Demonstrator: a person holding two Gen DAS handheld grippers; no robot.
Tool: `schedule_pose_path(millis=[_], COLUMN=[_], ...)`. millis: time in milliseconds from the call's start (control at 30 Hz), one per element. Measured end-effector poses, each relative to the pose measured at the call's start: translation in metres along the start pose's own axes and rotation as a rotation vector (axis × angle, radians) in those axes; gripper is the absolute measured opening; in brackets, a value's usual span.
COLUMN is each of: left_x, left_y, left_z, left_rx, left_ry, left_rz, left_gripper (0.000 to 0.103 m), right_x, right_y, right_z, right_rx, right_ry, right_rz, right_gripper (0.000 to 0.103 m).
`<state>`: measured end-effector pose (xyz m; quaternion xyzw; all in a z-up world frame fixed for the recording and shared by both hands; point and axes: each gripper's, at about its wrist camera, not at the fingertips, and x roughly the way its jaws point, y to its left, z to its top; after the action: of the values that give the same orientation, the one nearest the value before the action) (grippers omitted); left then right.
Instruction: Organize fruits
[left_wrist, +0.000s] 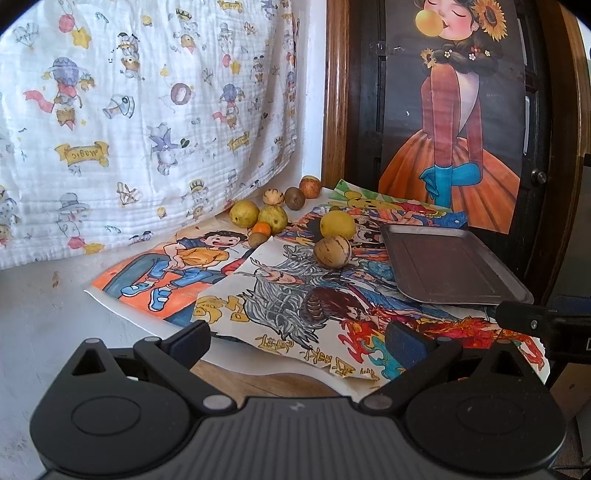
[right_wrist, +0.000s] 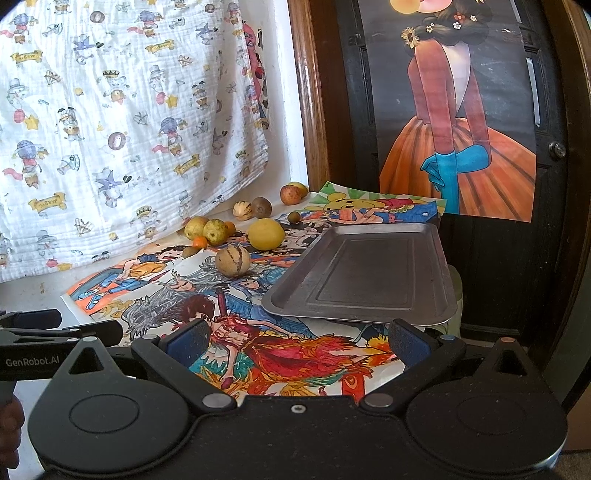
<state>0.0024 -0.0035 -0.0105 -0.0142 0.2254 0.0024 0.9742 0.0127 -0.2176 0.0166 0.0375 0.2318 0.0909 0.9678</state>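
Left wrist view: the left gripper (left_wrist: 298, 341) hangs with its fingers spread wide and nothing between them, over colourful drawings (left_wrist: 280, 295) laid on a white table (left_wrist: 55, 332). Beyond it a striped round fruit (left_wrist: 332, 251) sits on the drawings, with a yellow fruit (left_wrist: 337, 224) just behind it. Further back, against a cartoon-print cloth (left_wrist: 129, 110), lies a loose cluster of fruits (left_wrist: 271, 212): two greenish-yellow ones, a small orange one, brown ones that may be kiwis, and a reddish one by the wall. A bare metal tray (left_wrist: 450, 266) rests to the right, apart from all fruit. Right wrist view: the right gripper (right_wrist: 298, 341) is likewise spread and holds nothing, its tips just short of the tray's (right_wrist: 365, 273) near rim. The striped fruit (right_wrist: 232, 260) and the yellow one (right_wrist: 266, 233) lie left of the tray, and the left gripper (right_wrist: 66, 330) shows at the left edge.
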Motion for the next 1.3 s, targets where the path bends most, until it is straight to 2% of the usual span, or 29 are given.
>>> schedule_pose_path(millis=[167,400,567,767,967,1167,1300], left_x=[0.002,0.007,0.012,0.030,0.059,0.102,0.133], left_y=[0.003,0.016,0.029,0.054,0.078,0.098,0.105], left_z=[0.002,0.012,0.025,0.049,0.071,0.089,0.100], left_rx=[-0.008,-0.045,-0.047,-0.070,-0.097,-0.126,-0.124], left_ry=[0.017,0.028,0.026,0.032,0.059,0.098,0.114], left_rz=[0.000,0.065,0.104,0.097,0.073,0.065,0.051], left_gripper=[0.103,0.103,0.103,0.103,0.103,0.103,0.103], right_x=[-0.001,-0.004,0.001,0.019,0.050,0.096,0.135], right_y=[-0.004,-0.008,-0.003,0.004,0.016,0.044,0.056], right_z=[0.003,0.008,0.021,0.053,0.090,0.104,0.105], right_rx=[-0.003,-0.033,-0.108,-0.162,-0.205,-0.333,-0.363], right_ry=[-0.017,-0.048,-0.054,-0.043,0.011,0.080,0.141], right_rz=[-0.011,-0.004,0.047,0.138,0.242,0.276,0.289], right_gripper=[0.103,0.103,0.103,0.103,0.103,0.103,0.102])
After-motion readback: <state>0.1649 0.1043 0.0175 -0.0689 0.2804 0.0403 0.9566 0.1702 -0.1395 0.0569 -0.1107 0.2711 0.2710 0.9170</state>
